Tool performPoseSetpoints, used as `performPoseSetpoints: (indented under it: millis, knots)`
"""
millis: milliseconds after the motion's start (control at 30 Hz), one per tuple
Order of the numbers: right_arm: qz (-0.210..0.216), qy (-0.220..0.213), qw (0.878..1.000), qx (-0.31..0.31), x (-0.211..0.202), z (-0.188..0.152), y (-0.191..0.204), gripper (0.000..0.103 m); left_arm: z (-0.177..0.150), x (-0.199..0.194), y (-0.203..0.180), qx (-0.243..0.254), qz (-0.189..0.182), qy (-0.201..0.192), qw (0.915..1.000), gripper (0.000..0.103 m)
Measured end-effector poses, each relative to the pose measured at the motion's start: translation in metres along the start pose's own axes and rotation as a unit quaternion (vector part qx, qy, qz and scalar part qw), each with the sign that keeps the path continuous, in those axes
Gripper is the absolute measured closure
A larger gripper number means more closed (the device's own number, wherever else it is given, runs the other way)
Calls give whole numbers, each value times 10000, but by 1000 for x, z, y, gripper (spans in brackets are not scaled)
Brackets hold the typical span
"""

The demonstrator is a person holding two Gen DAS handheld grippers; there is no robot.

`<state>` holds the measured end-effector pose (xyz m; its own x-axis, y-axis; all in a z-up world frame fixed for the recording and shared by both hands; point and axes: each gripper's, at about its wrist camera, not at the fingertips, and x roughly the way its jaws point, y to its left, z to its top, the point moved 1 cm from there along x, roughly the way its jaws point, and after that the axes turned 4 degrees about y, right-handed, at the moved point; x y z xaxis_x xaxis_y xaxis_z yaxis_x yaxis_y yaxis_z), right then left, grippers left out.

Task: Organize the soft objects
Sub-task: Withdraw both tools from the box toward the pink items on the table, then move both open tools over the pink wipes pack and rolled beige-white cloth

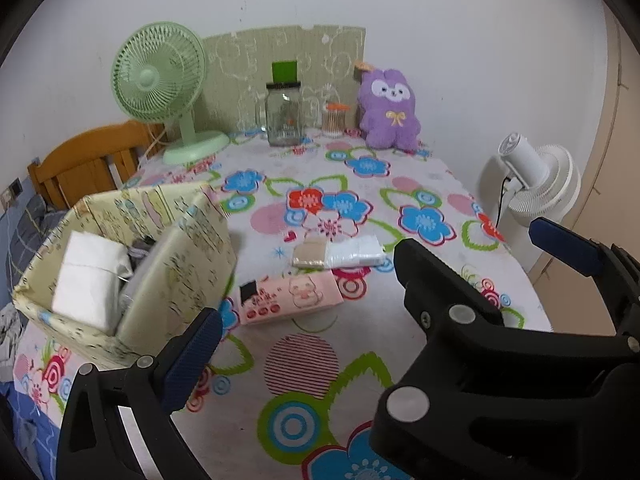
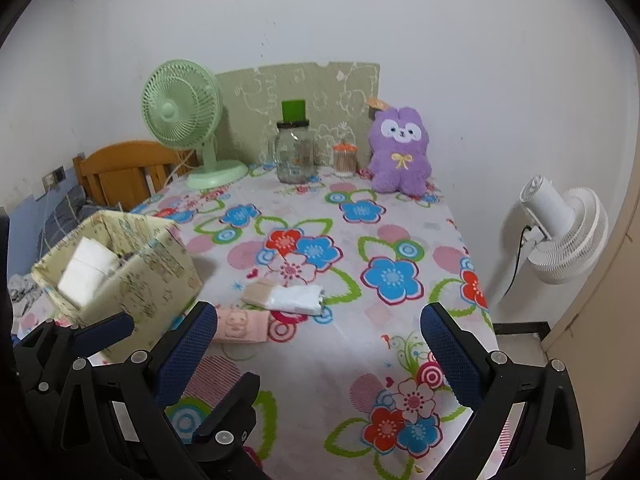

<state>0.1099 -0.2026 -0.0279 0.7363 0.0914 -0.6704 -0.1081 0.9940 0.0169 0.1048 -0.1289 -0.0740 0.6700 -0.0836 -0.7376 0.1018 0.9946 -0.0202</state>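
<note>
Hovering low over the near end of the counter (image 2: pixel 320 360), both grippers have their jaws wide open and hold nothing. The left gripper (image 1: pixel 372 288) sits just in front of the pink tissue pack (image 1: pixel 290 296), and the right gripper (image 2: pixel 320 344) hangs beside it, a bit more to the right.

The pink tissue pack lies flat on the flowery cloth, just beside the yellow box (image 1: pixel 132 264). The box already has a white soft bundle (image 1: pixel 90 276) standing inside it. A little farther back lie a tan pad (image 1: pixel 310 254) and a clear plastic bag (image 1: pixel 356 254), touching each other.

I think the pink pack is the next thing to pick up. To do it well, the left jaws should come down around the short way of the pack, squeeze gently so it does not squash or slip, then lift it up over the box wall and drop it next to the white bundle. The cloth may bunch up if the jaws scrape it.

The right edge of the counter falls away, and a white fan (image 2: pixel 560 236) stands past it, so do not push things that way. The middle of the counter is open, with lots of room to move. At the far end stand a green fan (image 1: pixel 160 88), a glass jar (image 1: pixel 284 114) and a purple plush toy (image 1: pixel 390 110), well apart from the grippers
</note>
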Motion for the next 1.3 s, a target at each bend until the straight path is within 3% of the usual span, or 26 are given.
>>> performPoseSetpoints:
  millis: [500, 1300]
  knots:
    - [105, 347, 9991, 240, 46, -4, -15, 0, 6, 44, 3, -155, 216, 276, 9993, 0]
    - [-94, 707, 9971, 261, 90, -4, -27, 0, 21, 92, -3, 461, 236, 520, 9973, 0]
